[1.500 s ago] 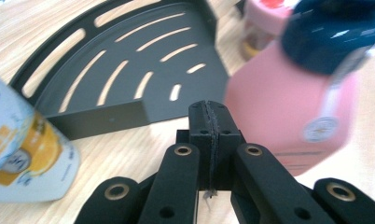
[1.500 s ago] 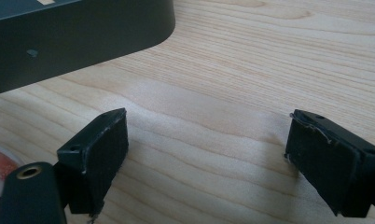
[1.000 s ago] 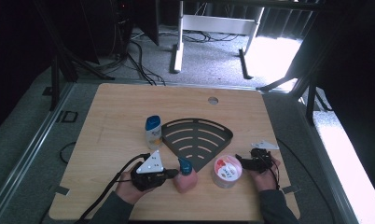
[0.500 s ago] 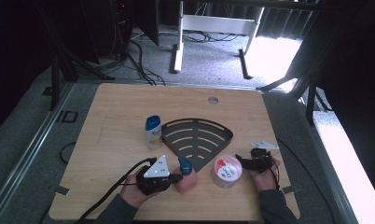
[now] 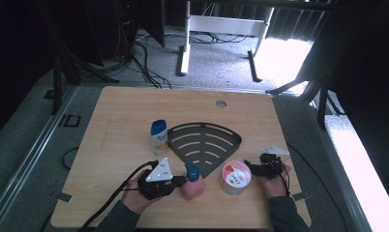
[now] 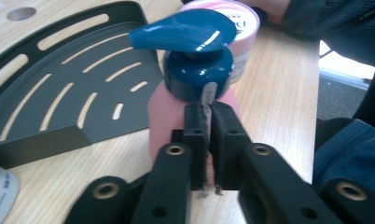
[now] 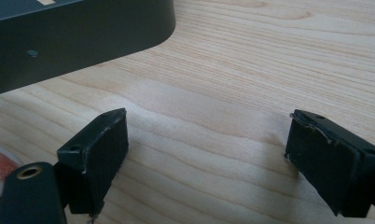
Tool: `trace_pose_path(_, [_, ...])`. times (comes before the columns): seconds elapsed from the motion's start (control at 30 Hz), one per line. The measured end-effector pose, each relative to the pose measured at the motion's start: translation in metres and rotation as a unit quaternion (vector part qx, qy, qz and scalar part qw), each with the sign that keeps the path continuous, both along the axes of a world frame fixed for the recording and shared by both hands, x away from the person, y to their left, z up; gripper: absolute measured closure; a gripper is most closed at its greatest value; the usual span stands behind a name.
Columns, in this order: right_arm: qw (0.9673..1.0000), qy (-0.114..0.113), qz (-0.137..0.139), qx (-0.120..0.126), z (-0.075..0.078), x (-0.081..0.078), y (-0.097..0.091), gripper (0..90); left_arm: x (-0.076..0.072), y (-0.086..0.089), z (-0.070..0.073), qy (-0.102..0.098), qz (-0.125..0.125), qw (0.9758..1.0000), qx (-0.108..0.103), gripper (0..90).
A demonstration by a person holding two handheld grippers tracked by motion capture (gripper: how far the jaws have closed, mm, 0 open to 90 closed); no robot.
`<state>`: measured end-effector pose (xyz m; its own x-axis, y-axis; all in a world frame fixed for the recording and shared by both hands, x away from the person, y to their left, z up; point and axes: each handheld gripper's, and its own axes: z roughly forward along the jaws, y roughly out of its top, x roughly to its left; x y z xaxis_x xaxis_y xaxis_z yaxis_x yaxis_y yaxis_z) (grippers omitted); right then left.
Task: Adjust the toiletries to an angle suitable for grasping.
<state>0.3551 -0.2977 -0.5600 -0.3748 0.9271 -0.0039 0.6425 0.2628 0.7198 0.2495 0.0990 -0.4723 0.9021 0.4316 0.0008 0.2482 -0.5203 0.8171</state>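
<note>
Wooden table (image 5: 120, 116) on grey carpet; left tongs (image 6: 206, 112) nrly closed, right tongs (image 7: 206, 154) wide.

No readable text, print on the round tub's lid (image 5: 235, 177) and white bottle's label (image 5: 158, 142) too blurred

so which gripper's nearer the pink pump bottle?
Left. The left gripper has its jaws right at the pink pump bottle; the right gripper sits beyond the round tub.

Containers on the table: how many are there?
3. A white bottle with a blue cap left of the black corner shelf; a pink pump bottle before it; a round tub at its right.
</note>
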Motion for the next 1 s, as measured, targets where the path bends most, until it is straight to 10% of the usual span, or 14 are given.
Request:
trace_pose_path(0.43, [1.0,0.0,0.001,0.0,0.0,0.0,0.0,12.6,0.004,-0.009,-0.006,-0.006,0.019,0.9998,-0.009,50.3])
trace_pose_path(1.0, [1.0,0.0,0.001,-0.001,0.0,0.001,0.0,12.7,0.013,-0.025,-0.014,-0.006,0.009,0.9996,-0.027,39.4])
